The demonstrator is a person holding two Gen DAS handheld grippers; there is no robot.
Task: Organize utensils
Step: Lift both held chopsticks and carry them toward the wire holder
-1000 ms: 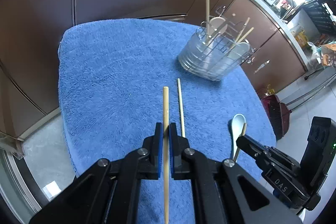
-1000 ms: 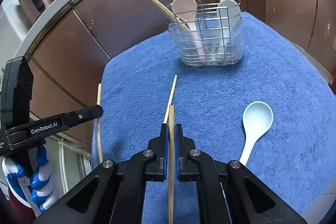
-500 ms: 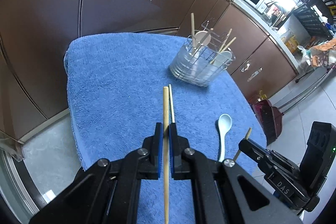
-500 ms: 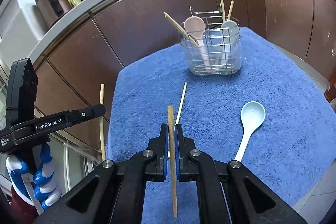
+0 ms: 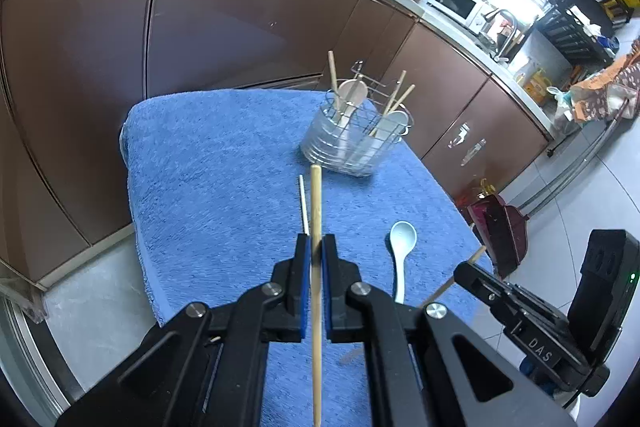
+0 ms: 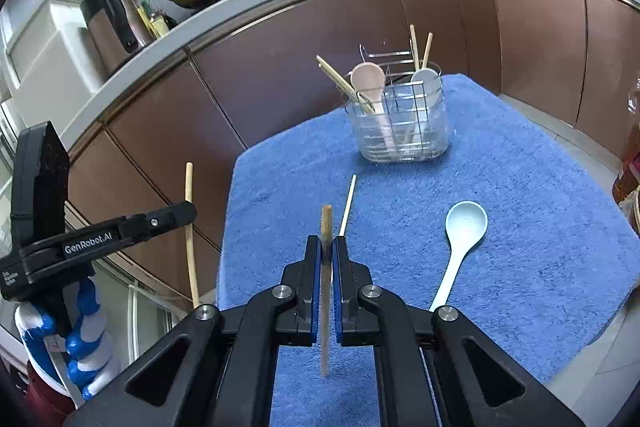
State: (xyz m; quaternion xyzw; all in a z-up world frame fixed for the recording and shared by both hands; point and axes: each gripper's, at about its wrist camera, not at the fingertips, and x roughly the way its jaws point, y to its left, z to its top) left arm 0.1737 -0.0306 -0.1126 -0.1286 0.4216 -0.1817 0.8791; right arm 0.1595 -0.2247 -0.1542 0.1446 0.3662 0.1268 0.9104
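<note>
- Hovering above the blue towel [image 5: 224, 163], the left gripper [image 5: 316, 259] clamps a chopstick [image 5: 316, 211] pointing forward.
- Right gripper [image 6: 327, 259] pinches another chopstick [image 6: 326, 227], level beside it.
- A third chopstick [image 6: 347, 205] and blue spoon [image 6: 460, 239] lie on the towel, near the holder [image 6: 400, 123].

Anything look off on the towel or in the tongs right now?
Nothing spilled or damaged. Still loose on the towel: one thin chopstick and a pale blue spoon, both short of the caddy. Each of the tongs, left and right, grips a chopstick; the right one's looks blurred.
</note>
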